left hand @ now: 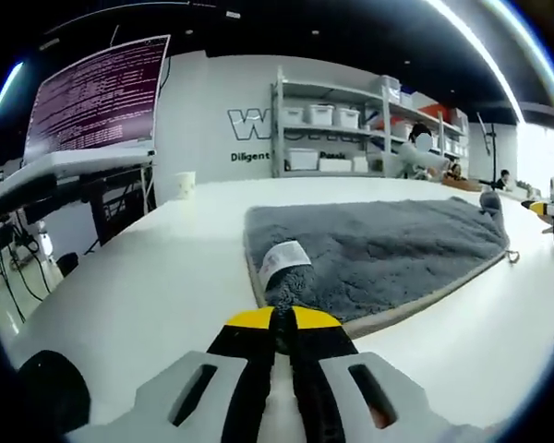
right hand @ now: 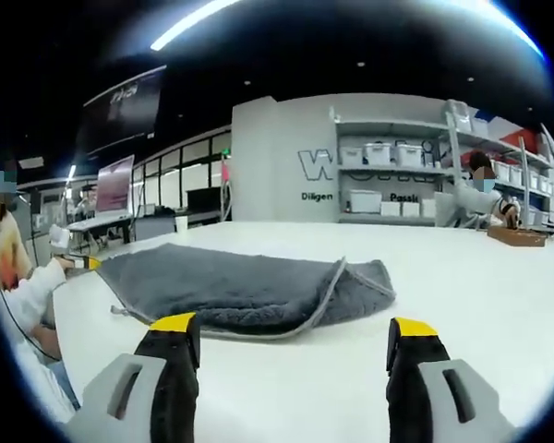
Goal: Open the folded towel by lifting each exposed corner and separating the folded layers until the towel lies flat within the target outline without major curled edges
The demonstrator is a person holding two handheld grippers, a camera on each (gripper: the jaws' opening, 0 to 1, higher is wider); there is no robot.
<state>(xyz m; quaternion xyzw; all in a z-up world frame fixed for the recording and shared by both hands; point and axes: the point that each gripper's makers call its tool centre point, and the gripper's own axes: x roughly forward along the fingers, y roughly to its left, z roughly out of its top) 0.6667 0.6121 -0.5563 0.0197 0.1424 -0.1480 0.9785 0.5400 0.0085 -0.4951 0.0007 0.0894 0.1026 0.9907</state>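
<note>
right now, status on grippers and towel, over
Left hand-held gripper shut on towel corner. Right hand-held gripper open, short of towel. Towel folded on table. Nothing in the way.

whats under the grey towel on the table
The grey towel lies folded on the white table, an upper layer over a lower one. The left gripper is shut on its near corner by the white label. Anything between the layers is hidden.

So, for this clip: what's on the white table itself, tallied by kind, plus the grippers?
Grey towel, folded, white label at its near corner: 1
White paper cup at the table's far edge: 1
Grippers: 2, the left gripper with jaws together at the towel's labelled corner, the right gripper with jaws apart, short of the towel
Total: 4
</note>
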